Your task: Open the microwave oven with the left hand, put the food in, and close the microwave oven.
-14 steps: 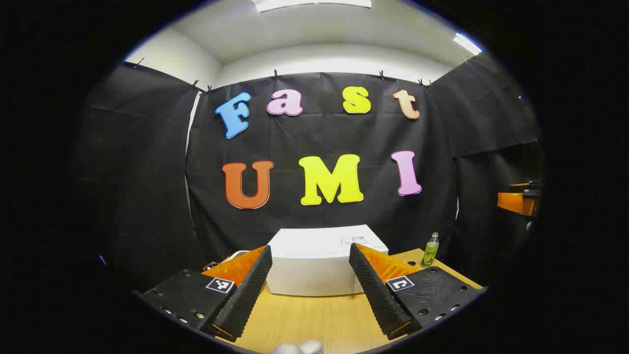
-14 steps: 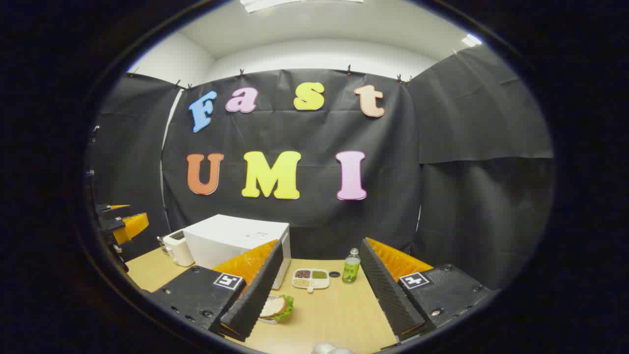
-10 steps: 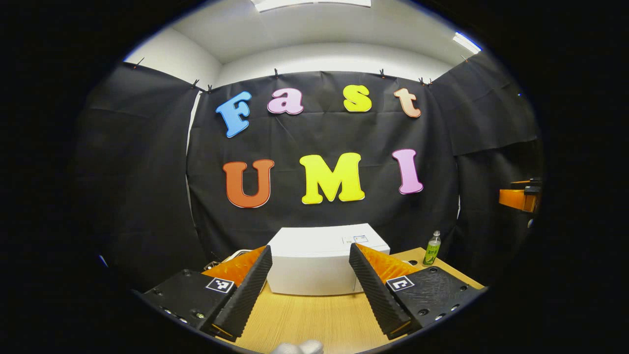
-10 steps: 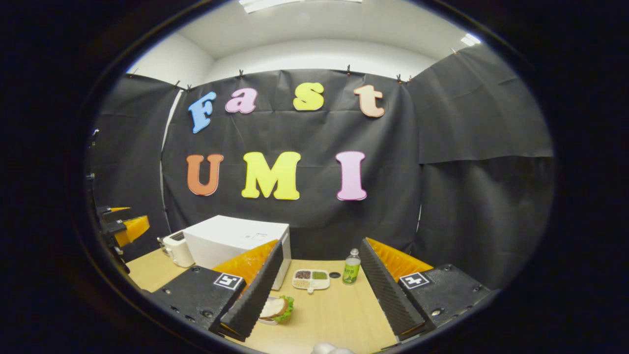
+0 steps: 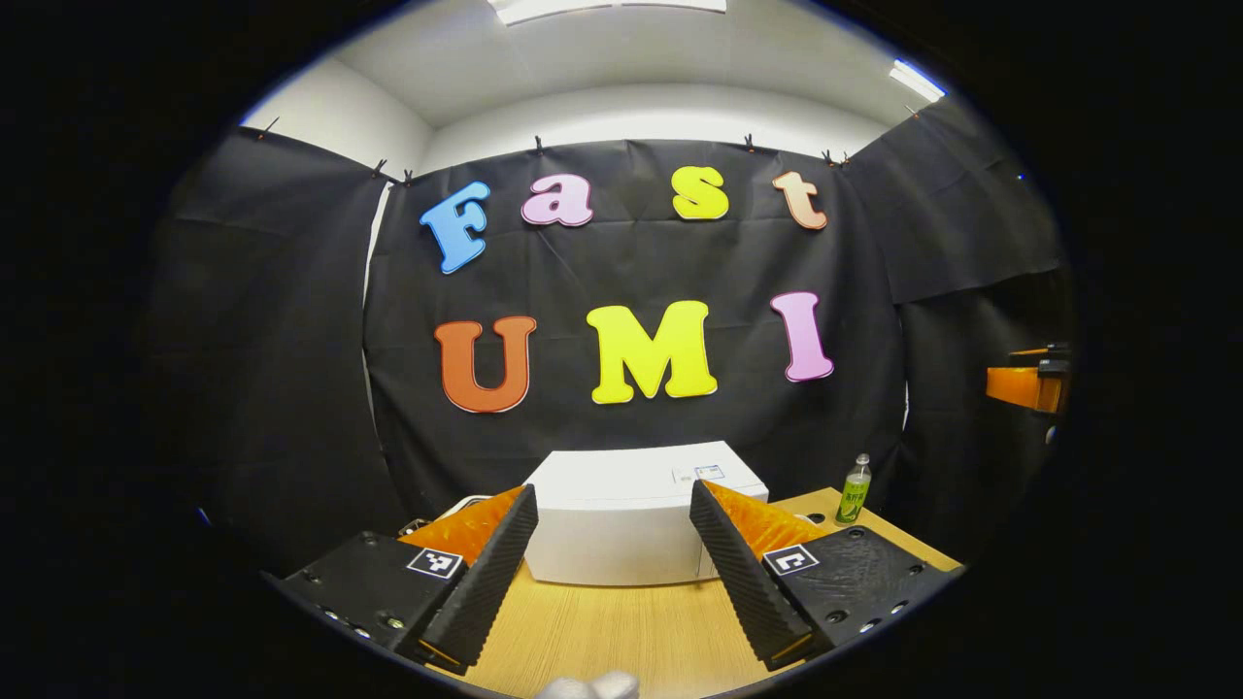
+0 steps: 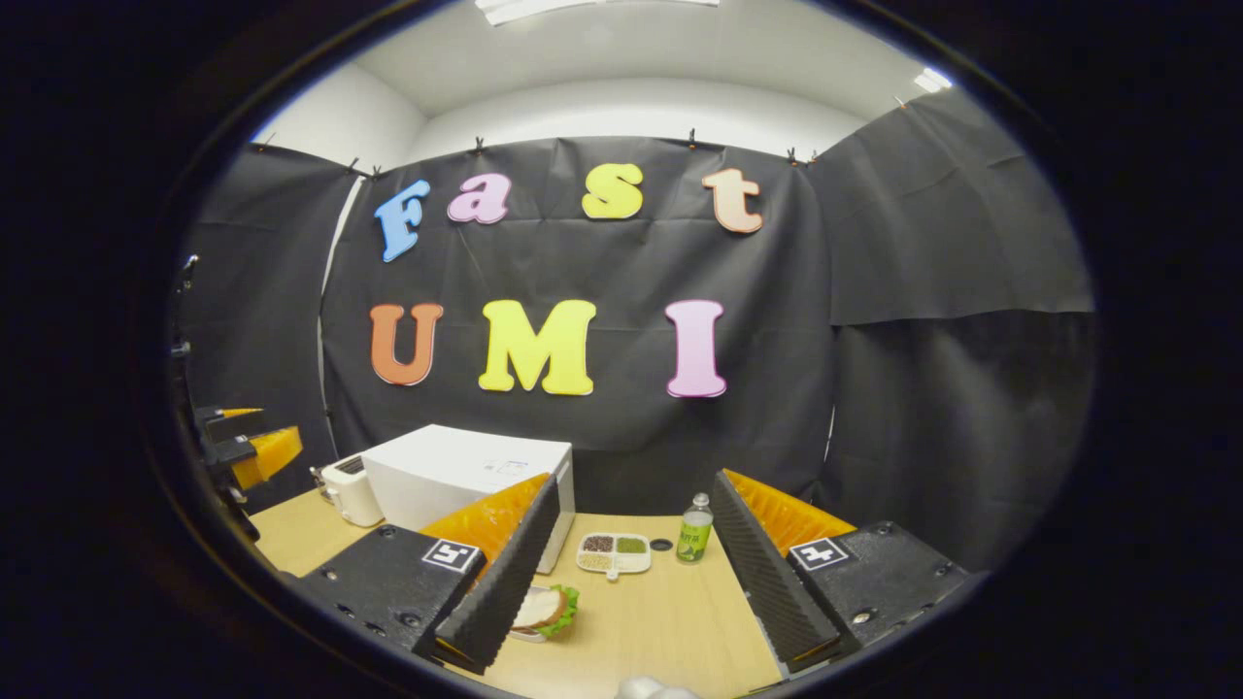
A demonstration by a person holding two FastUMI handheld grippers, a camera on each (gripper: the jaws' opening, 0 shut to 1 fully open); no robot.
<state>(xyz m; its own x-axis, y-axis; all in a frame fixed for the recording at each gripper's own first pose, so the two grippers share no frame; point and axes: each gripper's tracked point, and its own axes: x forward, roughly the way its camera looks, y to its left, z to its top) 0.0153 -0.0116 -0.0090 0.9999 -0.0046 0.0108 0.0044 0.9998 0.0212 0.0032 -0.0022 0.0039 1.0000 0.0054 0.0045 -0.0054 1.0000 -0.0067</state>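
Observation:
A white microwave oven (image 5: 626,515) stands on the wooden table straight ahead in the left gripper view, its door closed. My left gripper (image 5: 614,515) hangs open above the table in front of the oven, some way short of it, nothing between its fingers. In the right gripper view the microwave oven (image 6: 466,476) sits to the left. A sandwich with lettuce on a small plate (image 6: 546,610) lies near the front, just right of my left finger. My right gripper (image 6: 636,524) is open and holds nothing. The left gripper (image 6: 248,449) shows at the far left edge.
A green bottle (image 6: 693,529), a divided white dish of grains (image 6: 614,551) and a small dark cap (image 6: 661,544) sit on the table (image 6: 670,612) behind the sandwich. A white toaster (image 6: 345,488) stands left of the oven. The bottle (image 5: 854,490) stands right of the oven.
Both views shift only slightly; the left gripper has drifted a little. Neither gripper has taken hold of anything and the oven door stays closed.

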